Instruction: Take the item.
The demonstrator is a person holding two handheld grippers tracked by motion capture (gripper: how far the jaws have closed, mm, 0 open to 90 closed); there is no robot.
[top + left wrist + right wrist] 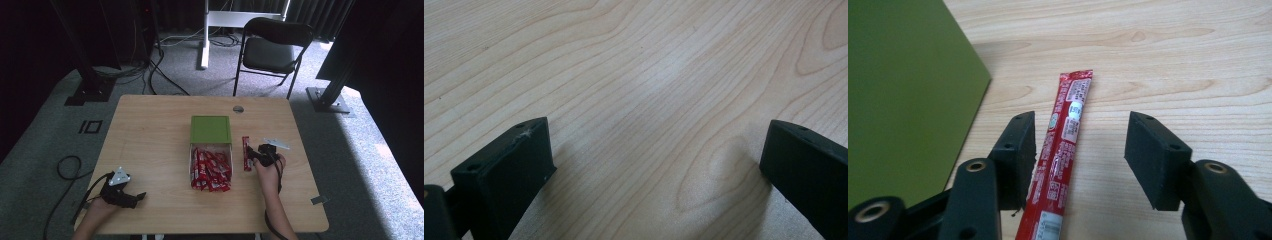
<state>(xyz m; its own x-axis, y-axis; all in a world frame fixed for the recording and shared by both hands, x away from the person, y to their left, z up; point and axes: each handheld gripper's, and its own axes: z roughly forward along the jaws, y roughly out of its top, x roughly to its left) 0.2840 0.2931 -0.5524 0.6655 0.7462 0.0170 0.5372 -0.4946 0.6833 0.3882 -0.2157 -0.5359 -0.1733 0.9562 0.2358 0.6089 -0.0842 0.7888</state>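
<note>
One slim red foil sachet (1060,150) lies flat on the pale wooden table (150,135), its long axis running away from the person, just right of the green-lidded box (210,130) of matching red sachets (210,170). The right gripper (1078,150) straddles it, jaws parted, the left jaw close beside it, the right well clear. The left gripper (654,165) rests wide open on bare wood, well apart.

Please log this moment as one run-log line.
right gripper: open, red sachet lying on table between jaws | left gripper: open, empty | green box: beside sachet
</note>
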